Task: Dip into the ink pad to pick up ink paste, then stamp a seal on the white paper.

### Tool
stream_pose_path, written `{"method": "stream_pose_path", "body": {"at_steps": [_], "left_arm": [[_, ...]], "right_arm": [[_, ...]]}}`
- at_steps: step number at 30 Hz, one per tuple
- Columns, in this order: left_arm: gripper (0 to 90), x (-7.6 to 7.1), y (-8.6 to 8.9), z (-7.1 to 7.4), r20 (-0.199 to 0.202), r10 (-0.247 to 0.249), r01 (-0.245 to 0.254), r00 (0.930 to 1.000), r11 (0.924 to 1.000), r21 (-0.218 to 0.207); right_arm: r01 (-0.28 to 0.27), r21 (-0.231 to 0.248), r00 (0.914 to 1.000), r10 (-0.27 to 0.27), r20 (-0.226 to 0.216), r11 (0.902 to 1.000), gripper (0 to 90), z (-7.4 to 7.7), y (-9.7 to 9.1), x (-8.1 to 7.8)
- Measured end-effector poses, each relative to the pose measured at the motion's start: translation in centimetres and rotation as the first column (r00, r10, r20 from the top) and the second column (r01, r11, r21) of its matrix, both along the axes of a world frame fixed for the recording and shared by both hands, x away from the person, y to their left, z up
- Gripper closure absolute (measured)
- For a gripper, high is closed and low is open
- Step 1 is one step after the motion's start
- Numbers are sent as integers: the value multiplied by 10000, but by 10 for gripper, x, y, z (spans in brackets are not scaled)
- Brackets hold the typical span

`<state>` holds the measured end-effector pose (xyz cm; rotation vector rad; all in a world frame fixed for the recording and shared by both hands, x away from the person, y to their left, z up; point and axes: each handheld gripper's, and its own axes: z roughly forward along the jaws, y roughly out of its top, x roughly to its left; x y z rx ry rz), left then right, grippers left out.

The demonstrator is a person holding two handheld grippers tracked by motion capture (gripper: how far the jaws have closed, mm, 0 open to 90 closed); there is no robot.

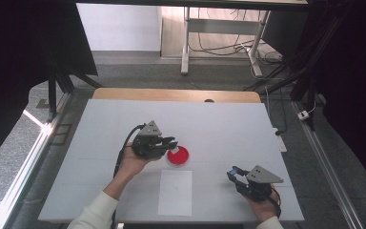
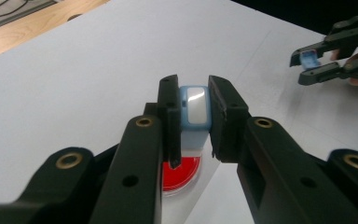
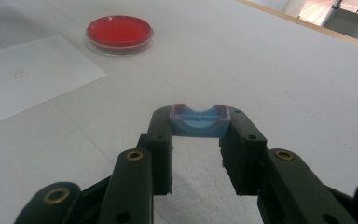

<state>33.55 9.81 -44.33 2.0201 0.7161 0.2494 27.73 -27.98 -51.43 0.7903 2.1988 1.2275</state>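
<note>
My left gripper (image 2: 194, 93) is shut on a small light blue block (image 2: 194, 112) with a glossy pale face, held upright between the jaws. In the high view this gripper (image 1: 172, 142) hovers just left of a round red dish (image 1: 177, 156), which lies below the jaws in the left gripper view (image 2: 182, 171). My right gripper (image 3: 199, 122) is shut on a shallow blue cap (image 3: 199, 123), its hollow side facing up. It rests low near the table's front right (image 1: 232, 171). From the left gripper view the right gripper (image 2: 307, 63) still grips the cap (image 2: 309, 59).
A white sheet of paper (image 1: 175, 192) lies on the white table (image 1: 228, 124) in front of the dish, and is seen again in the right gripper view (image 3: 28, 79). A wooden strip (image 1: 176, 94) runs along the far edge. Desk legs and cables stand beyond.
</note>
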Motion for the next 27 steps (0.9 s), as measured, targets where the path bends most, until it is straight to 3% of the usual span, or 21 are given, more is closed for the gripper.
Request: {"method": "stream_pose_path", "body": {"at_steps": [7, 21, 27], "left_arm": [[752, -5, 4, 7, -13, -228, 228, 9997, 9994, -257], [752, -6, 6, 8, -107, -454, 451, 9989, 9986, -281], [752, -13, 6, 11, -41, -605, 604, 9982, 9978, -273]], "right_arm": [[9, 3, 10000, -9, -20, 10000, 649, 0, 0, 0], [0, -1, 10000, 0, -14, 10000, 649, -1, 0, 0], [-10, -28, 10000, 10, 13, 10000, 649, 0, 0, 0]]}}
